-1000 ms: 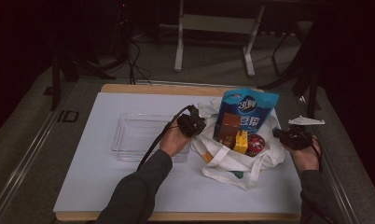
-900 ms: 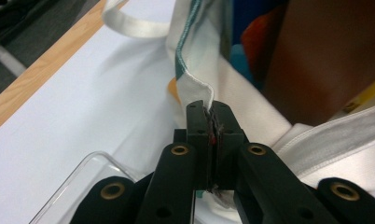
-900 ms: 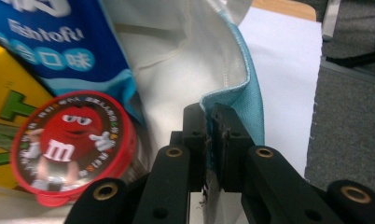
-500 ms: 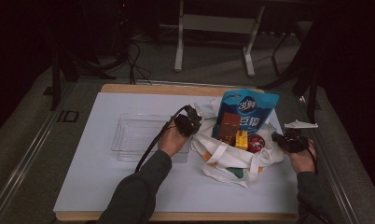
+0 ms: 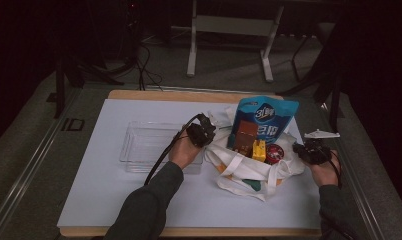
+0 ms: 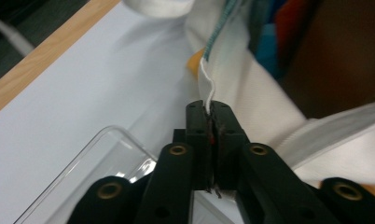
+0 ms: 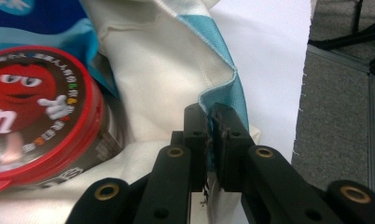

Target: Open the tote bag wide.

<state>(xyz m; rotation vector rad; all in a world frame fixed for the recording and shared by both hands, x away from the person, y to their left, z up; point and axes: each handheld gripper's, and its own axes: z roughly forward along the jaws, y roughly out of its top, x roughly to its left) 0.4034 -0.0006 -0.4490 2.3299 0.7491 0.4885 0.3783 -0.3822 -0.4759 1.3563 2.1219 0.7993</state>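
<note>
The bag [image 5: 249, 167] lies near the table's [image 5: 114, 200] right edge, full of snacks. The left gripper [image 6: 210, 108] is clenched on its left rim hem, the jaws just having eased slightly, and the right gripper [image 7: 209, 112] pinches the blue-trimmed right rim. The cloth is soft and limp, so it likely sags under load; the hems are the firm holds.

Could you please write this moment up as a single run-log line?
left gripper: shut on tote bag rim | right gripper: shut on opposite rim | bag mouth held apart | clear tray: beside bag
</note>
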